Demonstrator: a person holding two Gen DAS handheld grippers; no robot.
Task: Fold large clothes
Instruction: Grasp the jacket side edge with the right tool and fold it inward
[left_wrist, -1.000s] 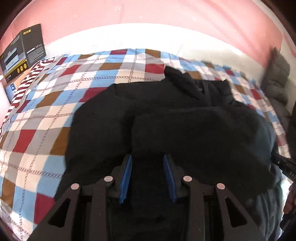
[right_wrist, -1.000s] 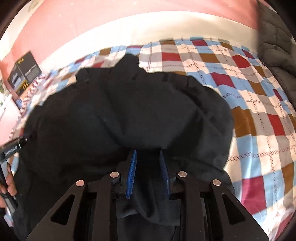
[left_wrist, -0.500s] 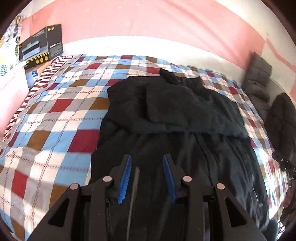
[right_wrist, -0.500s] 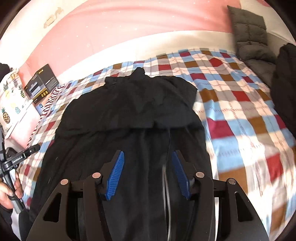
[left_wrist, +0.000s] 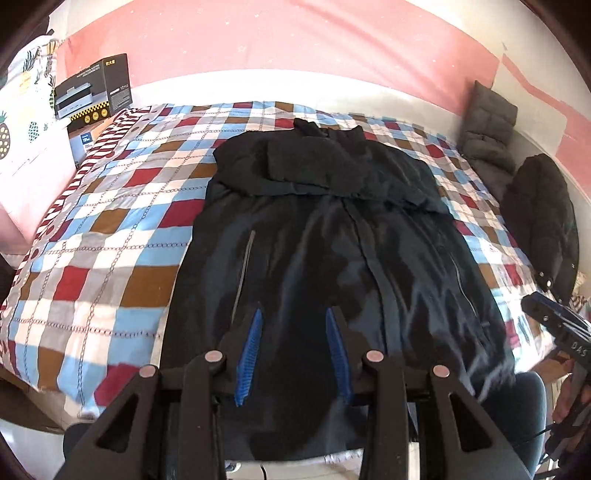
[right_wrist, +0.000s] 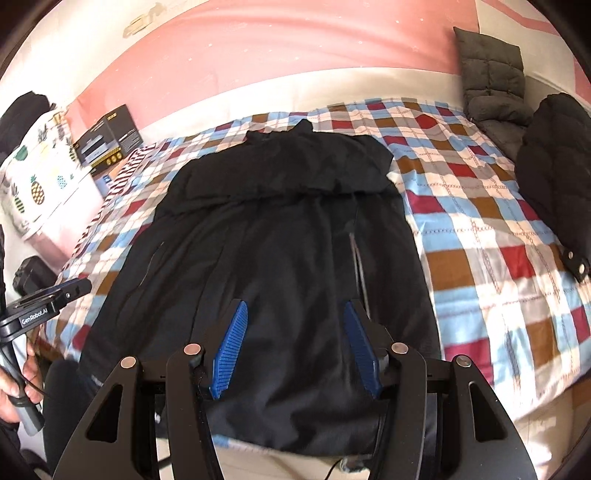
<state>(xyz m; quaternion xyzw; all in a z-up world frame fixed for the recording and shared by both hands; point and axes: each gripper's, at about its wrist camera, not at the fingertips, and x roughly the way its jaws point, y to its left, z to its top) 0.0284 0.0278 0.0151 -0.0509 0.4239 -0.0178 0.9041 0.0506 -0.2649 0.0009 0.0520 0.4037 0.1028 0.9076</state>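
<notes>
Coat (left_wrist: 332, 236) lies flat along checked bed (left_wrist: 122, 221), collar far, hem at near edge, spread for folding. My left tool (left_wrist: 293, 354) hangs above hem, pads apart, empty. My right tool (right_wrist: 295, 350), jaws just opening, holds nothing.

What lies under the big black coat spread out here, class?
The black coat lies on a checked bedspread, which shows around its sides and top. The part of the bedspread beneath the coat is covered, so anything else under it cannot be seen.
</notes>
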